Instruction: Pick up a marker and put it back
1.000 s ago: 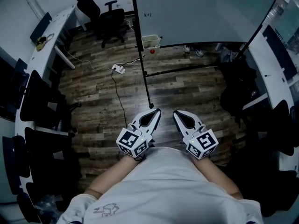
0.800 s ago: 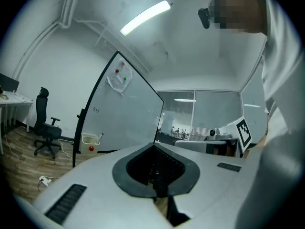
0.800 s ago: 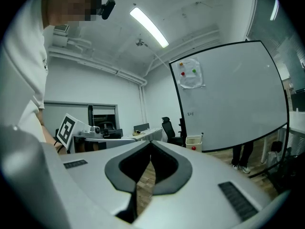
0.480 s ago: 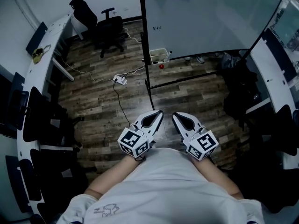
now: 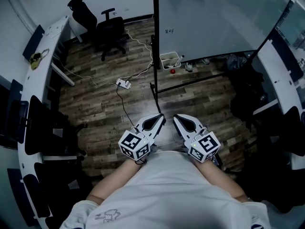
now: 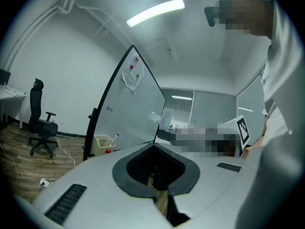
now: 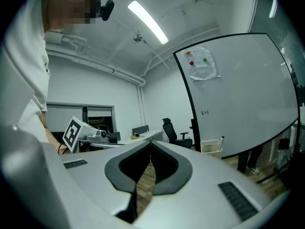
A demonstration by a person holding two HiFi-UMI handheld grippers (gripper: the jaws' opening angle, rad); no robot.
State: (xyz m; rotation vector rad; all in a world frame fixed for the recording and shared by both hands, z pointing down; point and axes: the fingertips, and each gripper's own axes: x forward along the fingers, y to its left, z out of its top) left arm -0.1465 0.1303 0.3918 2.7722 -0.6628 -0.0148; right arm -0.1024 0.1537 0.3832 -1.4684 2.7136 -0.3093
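Observation:
A whiteboard (image 5: 214, 18) on a black frame stands ahead on the wooden floor. A small white basket (image 5: 170, 60) hangs at its lower left corner, with a red round thing (image 5: 172, 71) just below it. In the left gripper view a marker (image 6: 113, 137) sticks up out of the basket (image 6: 102, 143). The right gripper view shows the same marker (image 7: 221, 140) in the basket (image 7: 210, 147). My left gripper (image 5: 160, 117) and right gripper (image 5: 176, 118) are held side by side close to my body, far from the basket. Both are shut with nothing between the jaws.
Two black office chairs (image 5: 109, 30) stand at the back left. A power strip (image 5: 122, 83) and its cable lie on the floor between me and the board. Curved white desks run along the left (image 5: 45, 44) and right (image 5: 279, 73). Shoes (image 5: 188, 67) lie under the board.
The whiteboard and basket have shifted right and nearer in the head view as I turn toward them. Both grippers stay shut, in the same place against my body.

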